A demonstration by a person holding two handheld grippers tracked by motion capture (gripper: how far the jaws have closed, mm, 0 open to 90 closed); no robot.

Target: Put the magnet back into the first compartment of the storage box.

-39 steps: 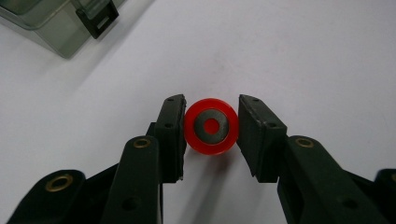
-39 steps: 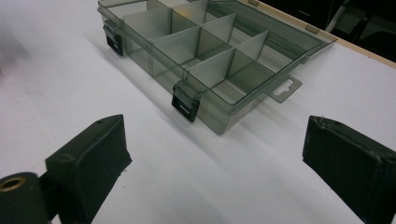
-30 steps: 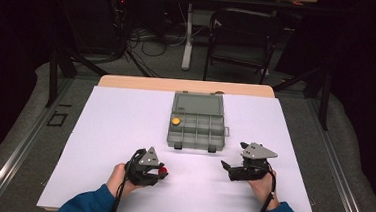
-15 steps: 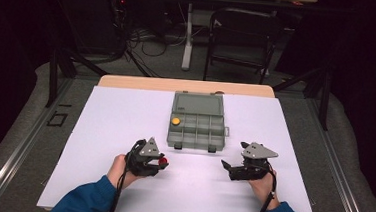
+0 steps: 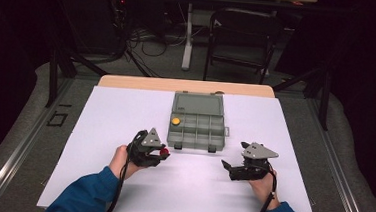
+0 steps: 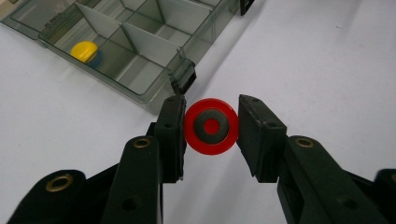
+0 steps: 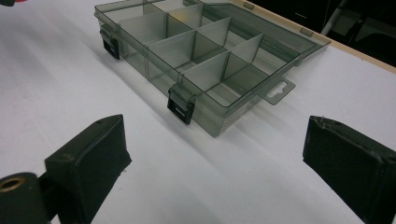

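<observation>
The left gripper (image 6: pixel 210 128) holds a red disc (image 6: pixel 211 127) between its jaws, clamped edge to edge and partly closed around it. The left gripper view shows what the high view cannot: the disc has a grey ring and a red dot at its centre, and it hangs just short of the box's near corner, beside a black latch (image 6: pixel 183 79). The same view shows a yellow disc (image 6: pixel 84 49) lying in a compartment at the box's edge; from above it reads as a small yellow spot (image 5: pixel 176 120) in the leftmost cell of the back row.

The high view gives the layout: the left gripper (image 5: pixel 160 153) sits just off the box's front left corner, the right gripper (image 5: pixel 228 167) near its front right corner, well apart from each other, each in a hand with a blue sleeve (image 5: pixel 87 194).

The right gripper view shows its jaws standing wide apart with nothing between them, and the box (image 7: pixel 201 51) from the side: clear grey plastic, divided cells, lid laid flat open behind, two black latches on the front wall.

The table (image 5: pixel 115 116) is covered with a white sheet, with a wooden edge (image 5: pixel 187 85) at the far side. Beyond it the room is dark, with cables on the floor, a chair (image 5: pixel 240 39) and black stand legs.
</observation>
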